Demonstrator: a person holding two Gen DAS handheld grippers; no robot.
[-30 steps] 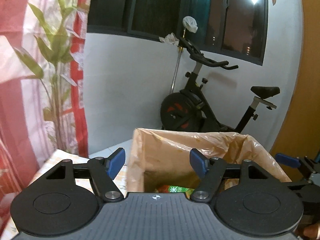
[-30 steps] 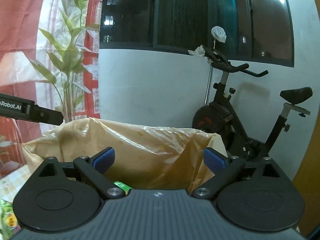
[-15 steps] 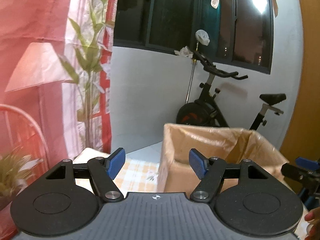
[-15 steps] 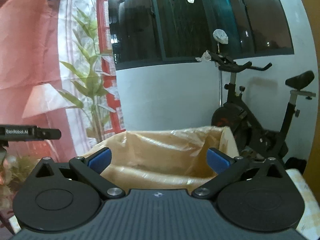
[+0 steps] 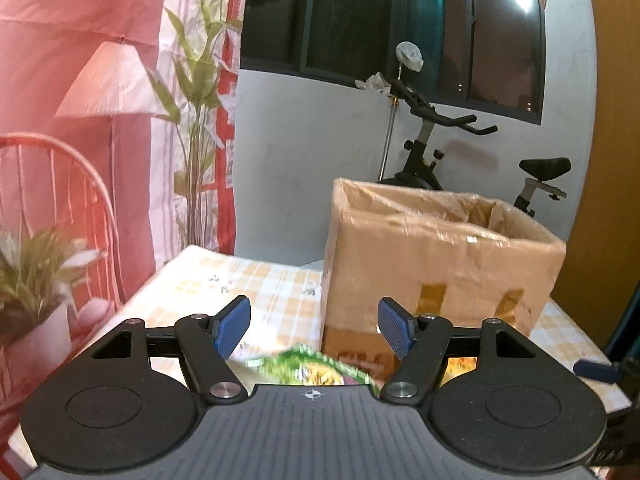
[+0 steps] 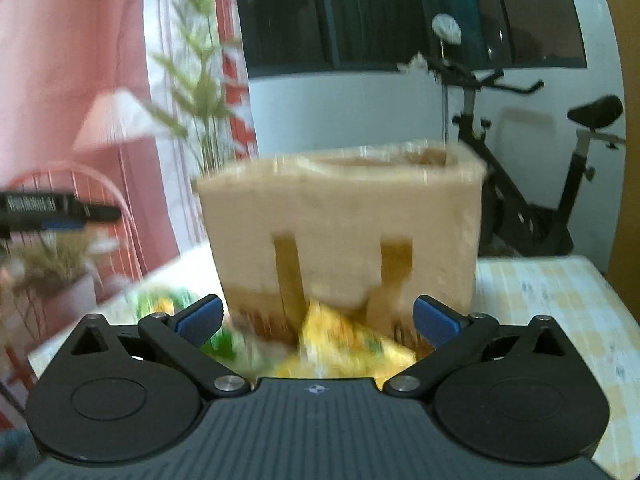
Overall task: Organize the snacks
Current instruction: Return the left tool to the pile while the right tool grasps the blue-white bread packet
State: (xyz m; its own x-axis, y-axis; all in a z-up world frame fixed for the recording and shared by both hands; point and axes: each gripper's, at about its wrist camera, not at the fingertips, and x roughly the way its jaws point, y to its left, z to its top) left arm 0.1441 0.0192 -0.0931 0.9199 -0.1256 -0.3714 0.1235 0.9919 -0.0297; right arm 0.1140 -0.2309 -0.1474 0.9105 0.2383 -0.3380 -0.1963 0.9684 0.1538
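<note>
One lined box (image 5: 436, 264) stands on the bench (image 5: 256, 284), contents unseen; snack packets (image 6: 344, 340) lie below both open, empty hand-held grippers (image 5: 314, 324) (image 6: 318, 318).

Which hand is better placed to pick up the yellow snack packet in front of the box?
Right, probably. The yellow packet lies centred between the right claw's wide-open fingers, before the cardboard box. The left claw faces a green packet instead.

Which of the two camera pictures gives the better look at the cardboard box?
The left wrist view: the cardboard box is sharp there, showing its open top and plastic lining. In the right wrist view the box is nearer and centred but motion-blurred.
</note>
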